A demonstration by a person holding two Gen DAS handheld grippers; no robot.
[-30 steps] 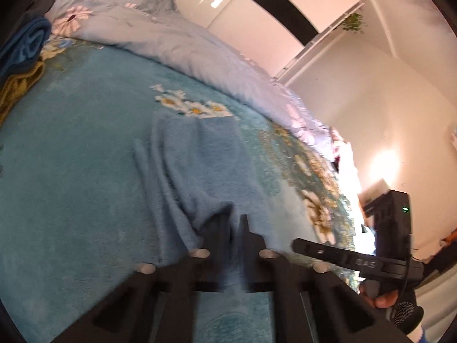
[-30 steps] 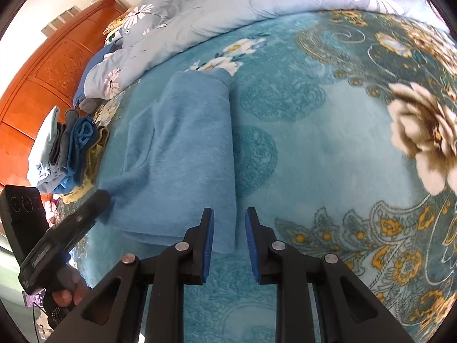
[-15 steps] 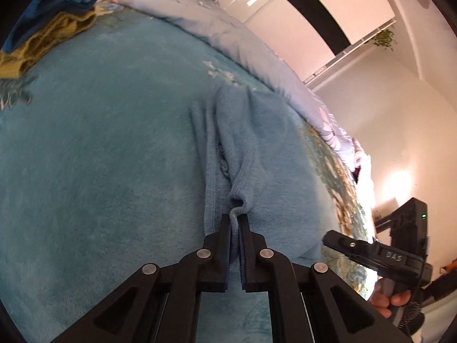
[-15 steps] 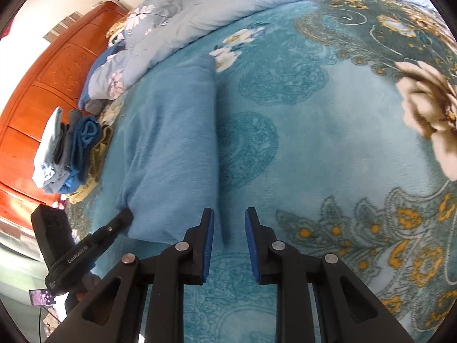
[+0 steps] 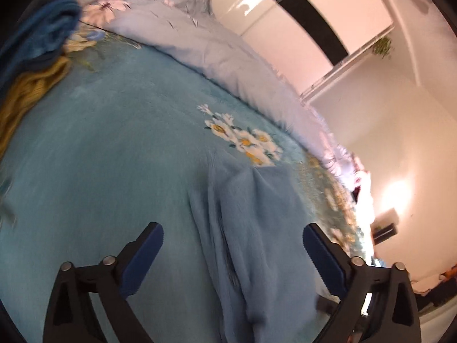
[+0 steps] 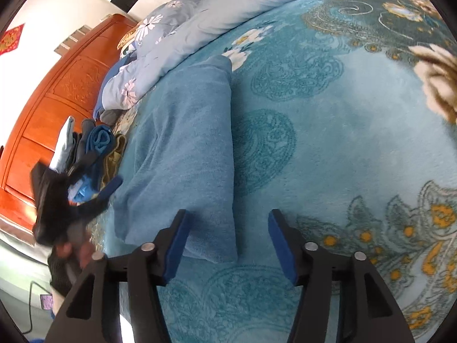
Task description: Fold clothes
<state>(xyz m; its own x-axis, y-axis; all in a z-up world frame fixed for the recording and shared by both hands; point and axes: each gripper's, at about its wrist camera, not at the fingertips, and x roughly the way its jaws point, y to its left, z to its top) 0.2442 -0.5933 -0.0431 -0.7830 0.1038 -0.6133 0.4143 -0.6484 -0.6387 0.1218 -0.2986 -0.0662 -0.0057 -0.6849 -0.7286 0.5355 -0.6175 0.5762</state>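
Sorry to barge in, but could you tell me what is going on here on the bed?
A person with a handheld gripper in each hand is folding a light blue garment on a teal floral blanket. The garment lies folded into a long strip. Neither gripper holds it: the left gripper and the right gripper both have their jaws opening over its near end. A pile of other clothes sits by the wooden headboard.

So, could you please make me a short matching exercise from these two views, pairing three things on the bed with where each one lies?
Things:
1. blue garment
2. clothes pile
3. pale floral duvet

Places:
a. bunched along the bed's far edge
b. by the wooden headboard
c. flat on the teal blanket, in front of both grippers

Pairs: 1-c, 2-b, 3-a
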